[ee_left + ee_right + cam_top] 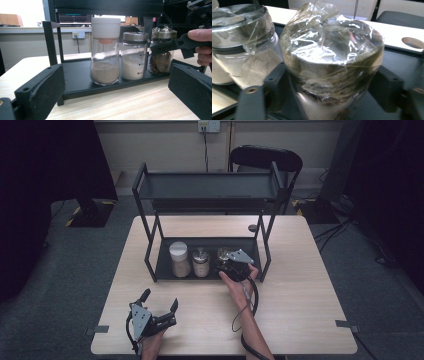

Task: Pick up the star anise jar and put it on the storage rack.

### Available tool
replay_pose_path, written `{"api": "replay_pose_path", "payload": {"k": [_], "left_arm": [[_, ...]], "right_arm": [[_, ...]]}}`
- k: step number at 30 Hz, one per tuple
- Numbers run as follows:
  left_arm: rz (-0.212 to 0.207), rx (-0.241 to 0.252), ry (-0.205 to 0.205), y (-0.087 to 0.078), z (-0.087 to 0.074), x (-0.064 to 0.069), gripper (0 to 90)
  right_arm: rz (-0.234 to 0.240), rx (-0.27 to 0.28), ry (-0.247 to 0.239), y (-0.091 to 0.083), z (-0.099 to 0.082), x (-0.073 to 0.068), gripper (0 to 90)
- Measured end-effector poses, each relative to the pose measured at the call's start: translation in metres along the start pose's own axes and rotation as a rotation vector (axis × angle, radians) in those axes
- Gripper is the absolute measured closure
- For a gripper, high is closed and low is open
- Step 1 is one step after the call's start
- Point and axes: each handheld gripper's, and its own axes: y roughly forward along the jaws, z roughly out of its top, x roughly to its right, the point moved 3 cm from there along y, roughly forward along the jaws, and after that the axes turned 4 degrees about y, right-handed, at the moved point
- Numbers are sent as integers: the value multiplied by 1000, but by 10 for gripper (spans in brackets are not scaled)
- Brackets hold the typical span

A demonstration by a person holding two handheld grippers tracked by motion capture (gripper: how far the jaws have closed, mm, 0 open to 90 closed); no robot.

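Three jars stand in a row on the lower shelf (pixel 164 269) of a black two-tier rack. At the left is a white-lidded jar (pixel 179 257) (pixel 105 57) of tan powder, in the middle a metal-lidded jar (pixel 201 261) (pixel 133 57) of white powder. At the right is a jar with clear film over its lid (pixel 223 254) (pixel 332 57) (pixel 161 52) and brown contents. My right gripper (pixel 227 262) (pixel 329 85) has a jaw on each side of the film-covered jar, not pressing on it. My left gripper (pixel 160 299) (pixel 116 82) rests open on the table's front left, with nothing between its jaws.
The rack's upper shelf (pixel 207 185) overhangs the jars, and its black posts (pixel 150 245) flank the lower shelf. A small dark round spot (pixel 252 228) lies on the wooden table (pixel 300 285) behind the rack. A black chair (pixel 265 157) stands beyond the table.
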Motion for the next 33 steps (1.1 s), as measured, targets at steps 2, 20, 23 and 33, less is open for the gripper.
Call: {"api": "replay_pose_path", "payload": {"k": [2,20,23,33], "left_arm": [[0,0,0,0,0,0,1],[-2,-1,2,0,0,0,1],[-2,-1,2,0,0,0,1],[-3,-2,3,0,0,0,1]], "right_arm": [[-7,9,7,0,-1,0,164],[25,88,77,-11,-3,6,7],[26,93,82,-12,-2,6,9],[32,139,95,-20,-4,5,8]]}}
